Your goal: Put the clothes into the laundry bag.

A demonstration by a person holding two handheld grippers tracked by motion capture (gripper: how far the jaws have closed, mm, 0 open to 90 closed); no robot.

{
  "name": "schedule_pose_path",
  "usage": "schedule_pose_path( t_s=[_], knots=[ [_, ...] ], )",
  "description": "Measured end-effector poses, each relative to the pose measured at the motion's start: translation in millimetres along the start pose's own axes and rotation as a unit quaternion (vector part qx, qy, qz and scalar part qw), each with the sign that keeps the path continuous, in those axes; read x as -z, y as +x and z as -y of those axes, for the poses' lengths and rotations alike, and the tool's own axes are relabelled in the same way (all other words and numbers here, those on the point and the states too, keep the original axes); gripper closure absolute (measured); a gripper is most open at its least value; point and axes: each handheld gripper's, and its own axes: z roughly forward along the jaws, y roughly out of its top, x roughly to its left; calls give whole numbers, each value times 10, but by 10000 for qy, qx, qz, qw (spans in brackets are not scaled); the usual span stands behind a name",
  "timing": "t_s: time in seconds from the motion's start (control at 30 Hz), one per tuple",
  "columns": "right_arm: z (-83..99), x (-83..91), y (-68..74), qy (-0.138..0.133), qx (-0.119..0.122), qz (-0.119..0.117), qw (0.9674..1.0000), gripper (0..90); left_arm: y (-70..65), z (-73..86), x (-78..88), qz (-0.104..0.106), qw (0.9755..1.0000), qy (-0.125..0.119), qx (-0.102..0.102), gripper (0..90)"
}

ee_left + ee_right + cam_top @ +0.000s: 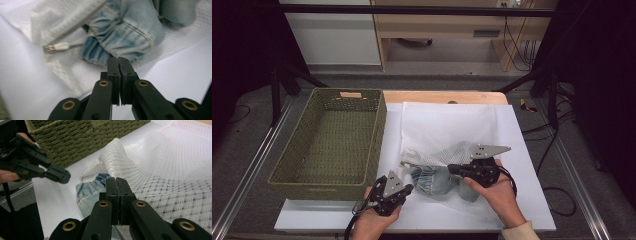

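**Two pairs of fingers closed at the mouth of a mesh bag**

Both grippers have their black fingers pressed together. The left gripper (404, 189) has its tips at the hem of the faded blue denim garment (125, 32); whether a fold of cloth is nipped between them I cannot tell. The right gripper (452, 168) rests at the upper flap of the white mesh laundry bag (160, 170), and a pinch on the netting cannot be made out either.

The denim lies bunched, half inside the bag's open mouth, at the near middle of the white desk (522, 150). It should handle as soft, floppy and fairly heavy for cloth; a stitched hem or seam offers the firmest hold. The netting is light and limp and likely to slip, so its zipped edge, near the small pale zipper pull (60, 46), seems the better place to take it.

Beside the bag, to the left, the olive woven rectangular basket (377, 125) stands with nothing in it.
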Motion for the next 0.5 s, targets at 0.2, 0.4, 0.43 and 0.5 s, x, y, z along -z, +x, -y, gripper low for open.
schedule_pose_path(
  t_s=[0.2, 0.4, 0.43, 0.5],
  knots=[
    [96, -6, -52, -39, -73, 37, 10000, 896, -174, -14, -121, 230, 9996, 80, -153, 900],
    [127, -23, -66, -53, -150, 23, 9999, 895, -276, -98, -253, 331, 9987, 246, -306, 900],
    [123, -26, -58, -42, -128, 16, 9999, 895, -274, -112, -296, 353, 9981, 364, -340, 900],
    [116, -36, -41, -54, -110, -11, 9999, 895, -235, -130, -388, 344, 9976, 502, -338, 885]
  ],
)
